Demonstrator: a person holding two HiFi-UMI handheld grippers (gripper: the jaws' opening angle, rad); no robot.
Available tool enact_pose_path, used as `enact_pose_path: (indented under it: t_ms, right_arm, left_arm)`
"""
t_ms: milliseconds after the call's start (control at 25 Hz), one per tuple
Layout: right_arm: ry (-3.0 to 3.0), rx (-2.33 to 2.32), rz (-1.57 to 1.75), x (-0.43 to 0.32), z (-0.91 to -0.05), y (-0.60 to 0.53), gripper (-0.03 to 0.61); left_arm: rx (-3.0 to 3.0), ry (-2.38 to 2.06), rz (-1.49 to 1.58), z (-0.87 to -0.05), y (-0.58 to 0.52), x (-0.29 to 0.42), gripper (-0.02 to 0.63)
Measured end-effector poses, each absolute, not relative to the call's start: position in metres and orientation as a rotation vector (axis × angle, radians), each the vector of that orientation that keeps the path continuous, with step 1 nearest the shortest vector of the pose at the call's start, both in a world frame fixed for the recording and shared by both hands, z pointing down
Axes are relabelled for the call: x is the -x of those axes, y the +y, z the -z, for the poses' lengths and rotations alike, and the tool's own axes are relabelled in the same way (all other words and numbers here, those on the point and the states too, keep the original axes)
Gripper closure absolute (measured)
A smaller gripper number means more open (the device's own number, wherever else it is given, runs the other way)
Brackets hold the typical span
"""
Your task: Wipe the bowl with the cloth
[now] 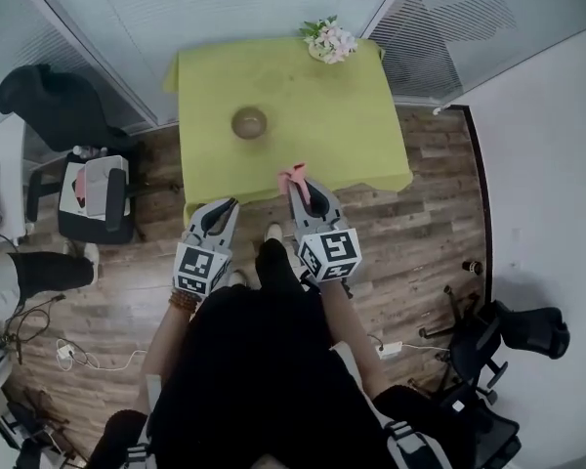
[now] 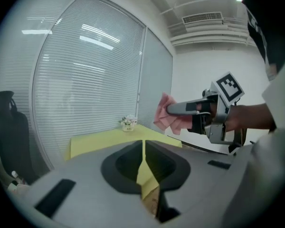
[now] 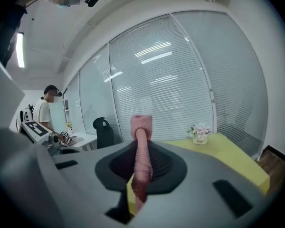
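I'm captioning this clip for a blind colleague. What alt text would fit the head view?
Seen from above, a person in black holds two tools by the near edge of a yellow-green table: the right tool grips a pink cloth, the left tool is shut and empty. A bowl sits mid-table, flowers at the far edge.

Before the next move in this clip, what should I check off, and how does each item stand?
1. Pink cloth gripped by right tool: ok, jaws shut on it.
2. Left tool free: ok, shut with nothing between.
3. Bowl upright on the table: ok.
4. Way to the bowl clear: ok; the flower pot stands at the far edge.
5. Cloth touching the bowl: not ok; it is apart, over the near edge.
6. Bowl's inside dirty: cannot tell.
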State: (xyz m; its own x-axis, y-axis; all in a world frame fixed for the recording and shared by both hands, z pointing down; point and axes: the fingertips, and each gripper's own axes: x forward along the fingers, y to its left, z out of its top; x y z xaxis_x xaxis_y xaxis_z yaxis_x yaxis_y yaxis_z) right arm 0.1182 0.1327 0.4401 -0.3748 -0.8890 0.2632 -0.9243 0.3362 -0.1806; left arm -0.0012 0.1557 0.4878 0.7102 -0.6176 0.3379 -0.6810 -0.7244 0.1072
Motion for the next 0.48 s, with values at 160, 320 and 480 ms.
enact_pose_path:
  t_ms: [160,320,480]
  right_arm:
    - [-2.506,-1.574,-0.482,-0.134,-0.452,0.083,0.552]
    - [-2.493,-1.46,-0.505,-0.146,-0.479,0.038,0.552]
    - [-2.45,-1.309,-0.543,-0.136,-0.51,0.005,0.551]
  left_arm:
    - [-2.564,-1.117,-0.289,-0.486,0.105,-0.004,0.589]
    - [-2.499,-1.216,-0.278,-0.491,0.069,0.0,0.589]
    - [-2.461,-1.237,-0.297,-0.504,0.048,0.015,0.589]
